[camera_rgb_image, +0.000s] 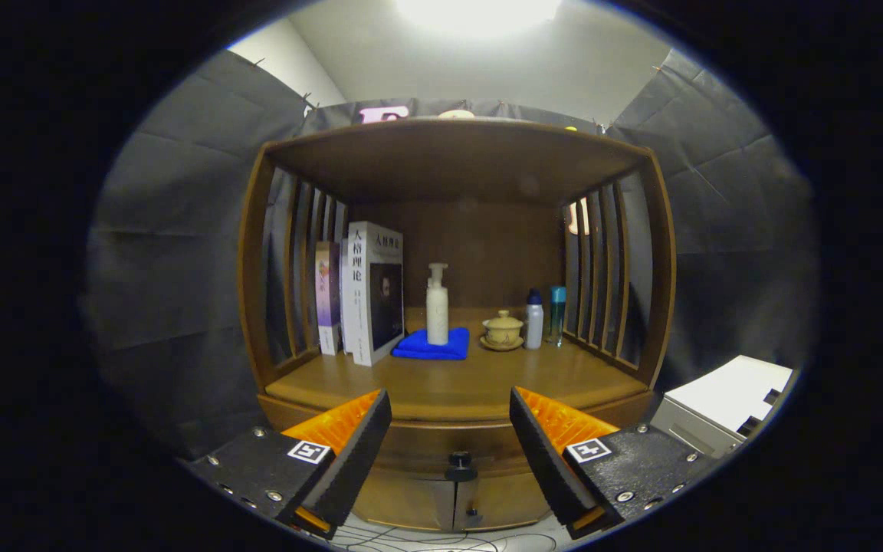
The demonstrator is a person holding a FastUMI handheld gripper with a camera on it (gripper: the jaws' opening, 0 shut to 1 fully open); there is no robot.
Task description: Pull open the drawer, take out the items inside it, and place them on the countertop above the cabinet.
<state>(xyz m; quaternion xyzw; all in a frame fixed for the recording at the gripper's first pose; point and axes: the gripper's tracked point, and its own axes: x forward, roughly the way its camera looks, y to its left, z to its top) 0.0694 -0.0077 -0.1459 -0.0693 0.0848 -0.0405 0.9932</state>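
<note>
Gripper view: the gripper [451, 429] sits low in the frame with its fingers [349, 452] spread wide apart, grasping nothing. Between them, at bottom centre, the dark knob [460, 462] marks the drawer [441, 441], closed, just beneath the worktop [457, 387] of the wooden cabinet [257, 307]. On the worktop at mid-frame stand books [369, 295] to the left, a white pump bottle [437, 305] on a folded blue cloth [434, 345], a small lidded cup [503, 330], and two slim bottles [545, 316] to the right. A white box [725, 402] lies lower right.

Gripper [451, 429] open (empty), drawer knob [461, 462] between fingers, drawer seemingly closed.
</note>
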